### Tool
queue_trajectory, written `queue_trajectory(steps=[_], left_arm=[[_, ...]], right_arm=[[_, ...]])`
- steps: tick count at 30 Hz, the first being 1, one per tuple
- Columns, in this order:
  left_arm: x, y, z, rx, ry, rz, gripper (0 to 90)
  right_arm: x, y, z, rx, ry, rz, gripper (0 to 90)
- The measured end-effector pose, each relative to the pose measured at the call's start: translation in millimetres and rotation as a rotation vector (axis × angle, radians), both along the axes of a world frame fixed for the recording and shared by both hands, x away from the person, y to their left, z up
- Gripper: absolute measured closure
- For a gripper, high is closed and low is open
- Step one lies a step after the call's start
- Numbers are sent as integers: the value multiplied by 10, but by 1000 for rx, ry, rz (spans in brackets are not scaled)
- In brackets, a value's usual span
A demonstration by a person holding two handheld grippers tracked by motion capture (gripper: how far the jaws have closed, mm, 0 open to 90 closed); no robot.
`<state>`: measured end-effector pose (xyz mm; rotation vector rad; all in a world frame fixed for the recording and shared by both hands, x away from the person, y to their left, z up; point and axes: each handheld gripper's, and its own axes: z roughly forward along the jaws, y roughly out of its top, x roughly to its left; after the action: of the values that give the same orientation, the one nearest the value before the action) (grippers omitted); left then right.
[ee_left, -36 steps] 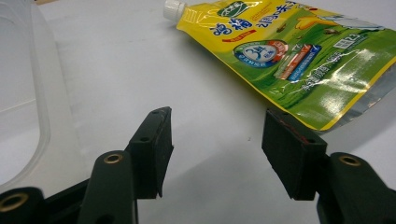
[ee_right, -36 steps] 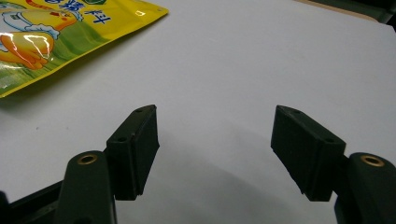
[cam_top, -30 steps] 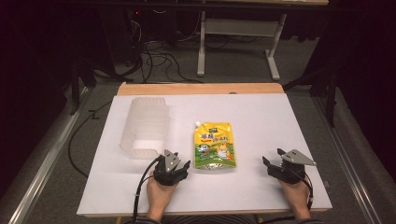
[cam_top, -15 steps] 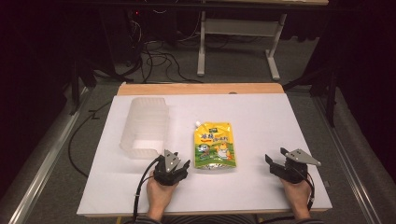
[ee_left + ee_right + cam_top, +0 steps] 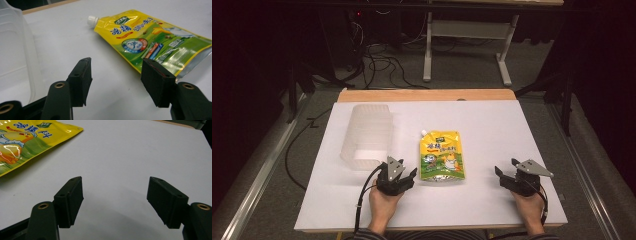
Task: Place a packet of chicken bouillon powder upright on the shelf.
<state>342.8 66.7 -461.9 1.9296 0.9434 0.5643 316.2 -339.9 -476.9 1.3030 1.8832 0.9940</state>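
Pouch [image 5: 441,156] lies flat mid-bench, beside your left gripper [image 5: 398,176], whose jaws are released and empty; your right gripper [image 5: 512,180], likewise released, waits well apart. Its glossy film could slip; the container [image 5: 367,134] crowds your left.

My high camera hangs above my side, looking forward and down over the whole white table [image 5: 512,130]; each gripper camera rides low and close, sighting along its own jaws; both catch the yellow pouch [image 5: 155,40], [image 5: 27,140], which the high view shares [image 5: 441,157].
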Motion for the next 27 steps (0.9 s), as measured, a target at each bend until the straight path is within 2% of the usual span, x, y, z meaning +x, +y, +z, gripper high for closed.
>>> queue_trajectory(steps=[8, 11, 14, 18, 19, 23, 27], left_arm=[[164, -115, 90, -37, 88, -7, 391], [188, -186, 151, -11, 82, -15, 388], [251, -230, 186, -19, 98, -20, 388], [354, -295, 212, -9, 143, -14, 386], [408, -322, 218, -13, 171, -17, 382], [474, -369, 220, 1, 189, -17, 380], [573, -395, 200, -11, 231, 0, 378]], right_arm=[[-13, -5, 3, 10, -6, -5, 296], [-7, -2, 1, 3, -4, -7, 296], [-6, -1, 1, 2, -4, -8, 296], [-9, -3, 2, 1, -5, -9, 296], [-7, -3, 1, 1, -5, -9, 296], [-8, 0, 1, 0, -6, -11, 295], [-10, 2, 1, 1, -7, -10, 295]])
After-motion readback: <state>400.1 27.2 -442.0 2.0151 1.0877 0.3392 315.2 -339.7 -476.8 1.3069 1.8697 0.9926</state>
